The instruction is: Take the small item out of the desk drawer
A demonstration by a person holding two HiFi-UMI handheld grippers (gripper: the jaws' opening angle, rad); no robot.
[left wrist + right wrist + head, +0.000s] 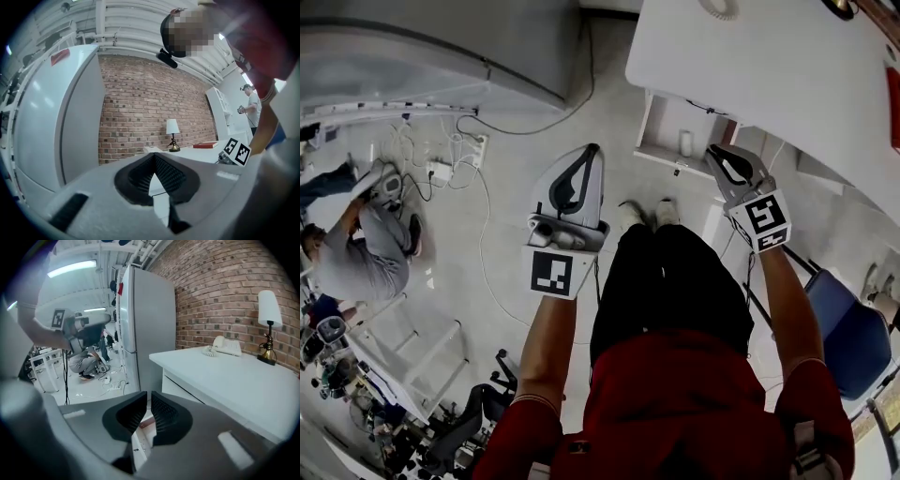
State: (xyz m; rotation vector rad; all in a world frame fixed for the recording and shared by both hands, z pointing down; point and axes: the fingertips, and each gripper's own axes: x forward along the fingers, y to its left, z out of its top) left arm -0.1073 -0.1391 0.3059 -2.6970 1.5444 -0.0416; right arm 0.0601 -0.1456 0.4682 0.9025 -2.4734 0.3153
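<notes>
head view steeply down from above, gripper views level along their jaws — all share the desk (pixel 769 66)

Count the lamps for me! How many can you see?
1. The lamp stands on the white desk, close to the brick wall and to the right of the phone. More could be hidden outside these views.

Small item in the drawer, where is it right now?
Head view, upper right of centre: the small item sits in the open drawer below the white desk, just left of the right gripper.
</notes>
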